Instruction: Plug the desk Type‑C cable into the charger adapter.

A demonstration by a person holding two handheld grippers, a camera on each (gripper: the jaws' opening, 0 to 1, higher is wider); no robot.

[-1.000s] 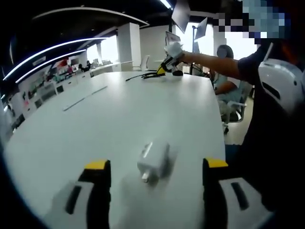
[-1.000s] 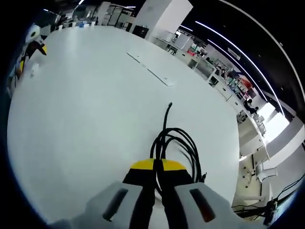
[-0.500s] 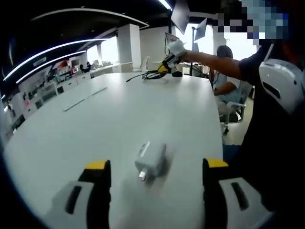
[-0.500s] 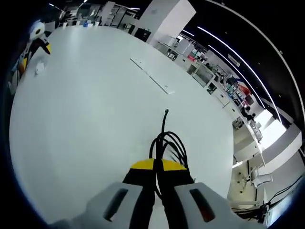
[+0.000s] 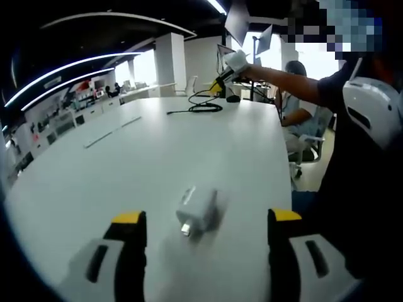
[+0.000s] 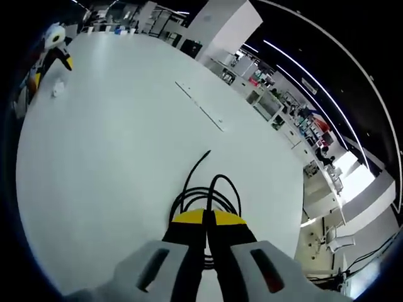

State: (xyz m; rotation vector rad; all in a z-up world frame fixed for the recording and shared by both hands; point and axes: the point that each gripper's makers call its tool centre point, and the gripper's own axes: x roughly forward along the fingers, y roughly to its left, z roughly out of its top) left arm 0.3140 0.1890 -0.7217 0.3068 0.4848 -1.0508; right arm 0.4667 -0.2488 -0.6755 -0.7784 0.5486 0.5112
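My left gripper (image 5: 201, 220) hangs wide open over the white table (image 5: 145, 151), with the white charger adapter (image 5: 195, 211) lying between my jaws, untouched. My right gripper (image 6: 206, 220) is clamped on the black Type-C cable (image 6: 208, 192), coil dangling over the far table end, free plug end (image 6: 208, 153) pointing away.

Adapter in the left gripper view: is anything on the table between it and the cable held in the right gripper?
Nothing visible. The adapter lies between the open left gripper jaws; bare table runs to the cable in the right gripper.
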